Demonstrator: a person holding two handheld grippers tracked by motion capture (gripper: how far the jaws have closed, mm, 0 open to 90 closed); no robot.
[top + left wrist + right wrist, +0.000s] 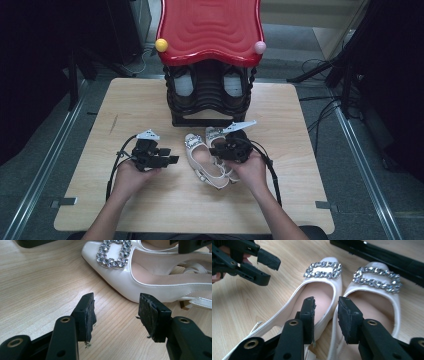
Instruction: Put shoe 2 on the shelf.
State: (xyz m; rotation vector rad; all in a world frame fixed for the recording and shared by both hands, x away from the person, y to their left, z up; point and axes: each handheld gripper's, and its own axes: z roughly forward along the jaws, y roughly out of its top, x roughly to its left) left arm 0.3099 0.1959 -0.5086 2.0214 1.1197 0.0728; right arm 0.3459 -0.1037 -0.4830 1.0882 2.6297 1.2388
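A pair of white shoes with rhinestone buckles is found lying side by side on the wooden table (pixel 150 200), toes toward the black rack with the red top (pixel 210 30) at the far edge. The left shoe (pixel 202 159) and the right shoe (pixel 216 136) touch along their inner sides.

The right hand-held gripper (pixel 325 312) is positioned over the two shoes, one jaw above the opening of each. The adjoining side walls of both shoes lie between the jaws. The jaws are seen parted, and no pad (pixel 310 315) can be confirmed pressing on the shoe walls.

The left hand-held gripper (pixel 116 315) is held low over the table, just beside the outer side of the left shoe. Its jaws are spread, with bare table between them and nothing pinched. Worn, frayed padding is noted on its pads (pixel 147 315).

In the high view, both grippers are seen held in the person's hands, with cables trailing back toward the near table edge.
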